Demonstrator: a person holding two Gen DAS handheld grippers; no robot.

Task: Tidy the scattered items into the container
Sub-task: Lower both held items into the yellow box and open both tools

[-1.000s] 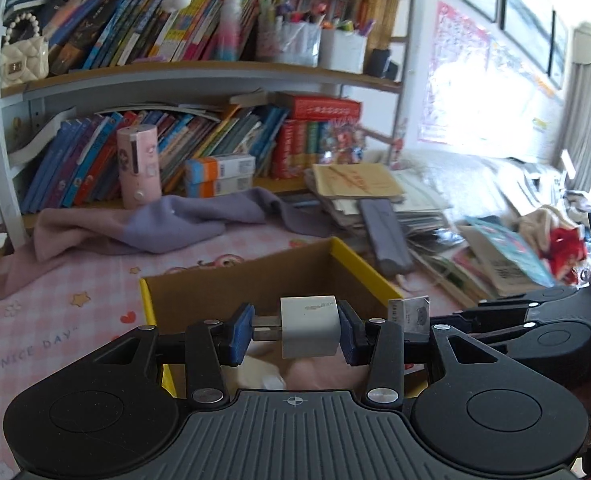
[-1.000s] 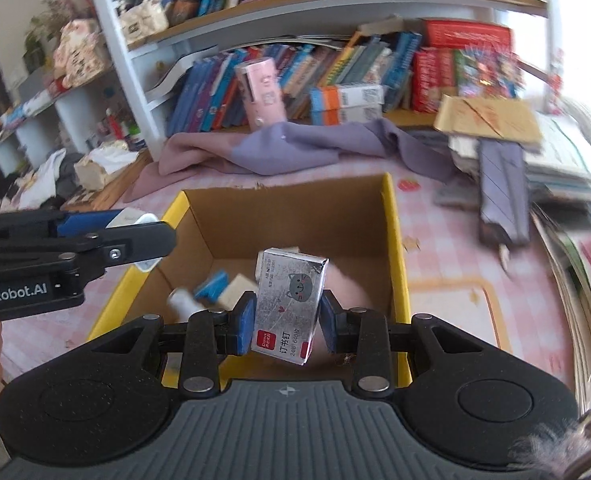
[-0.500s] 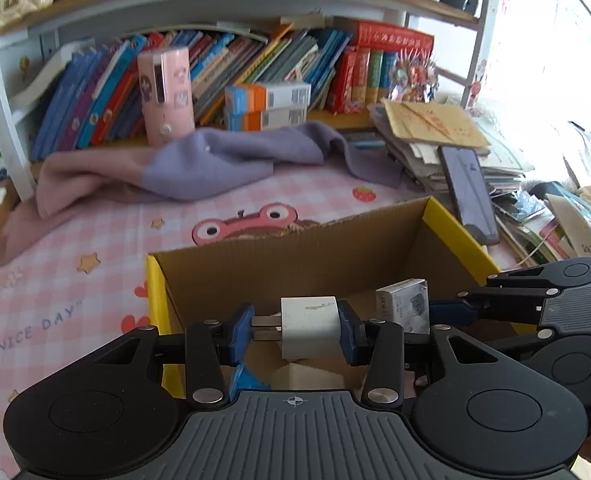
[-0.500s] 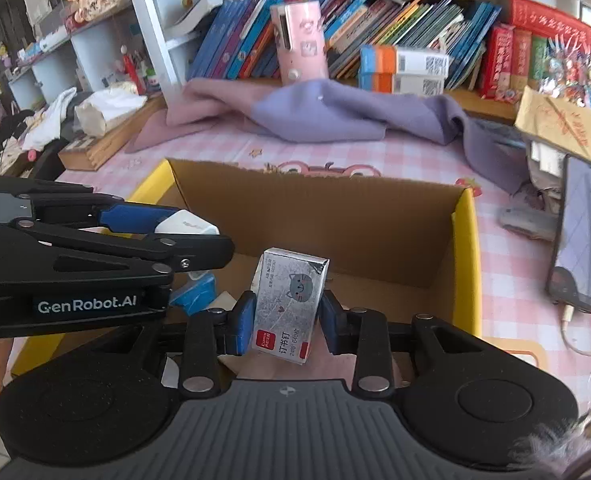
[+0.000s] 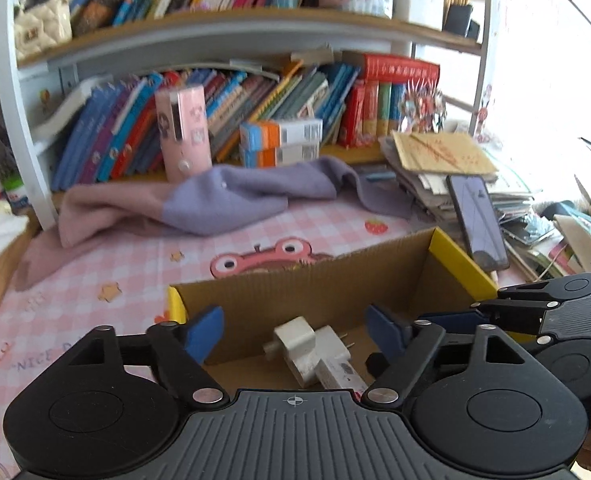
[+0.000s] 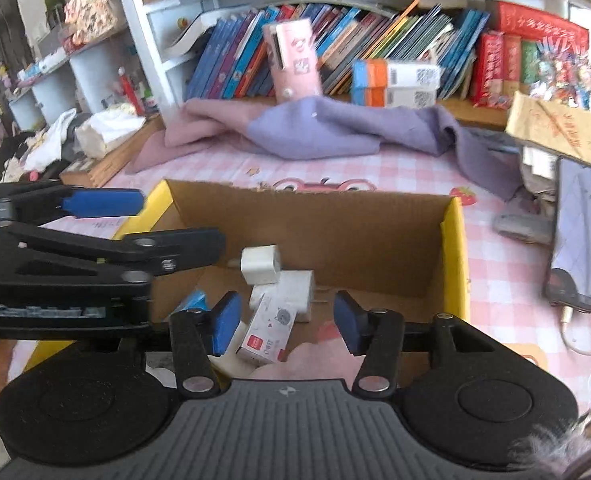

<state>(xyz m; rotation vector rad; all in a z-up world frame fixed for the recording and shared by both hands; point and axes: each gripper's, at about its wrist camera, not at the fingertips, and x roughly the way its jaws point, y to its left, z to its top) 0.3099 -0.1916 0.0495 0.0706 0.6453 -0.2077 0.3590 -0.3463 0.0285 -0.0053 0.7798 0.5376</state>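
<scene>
A pink checked tablecloth [image 5: 107, 256] covers the desk, with a purple cloth [image 5: 231, 196] bunched below packed bookshelves [image 5: 255, 92] across the top of both views. The cardboard box [image 6: 315, 228] sits mid-frame. Both grippers tilt down over it. The left gripper [image 5: 295, 330] has just been opening, its jaws wide and empty above the white charger [image 5: 295, 338] in the box. The right gripper [image 6: 283, 320] has just been opening too, its staple box [image 6: 269, 328] released, lying inside.
</scene>
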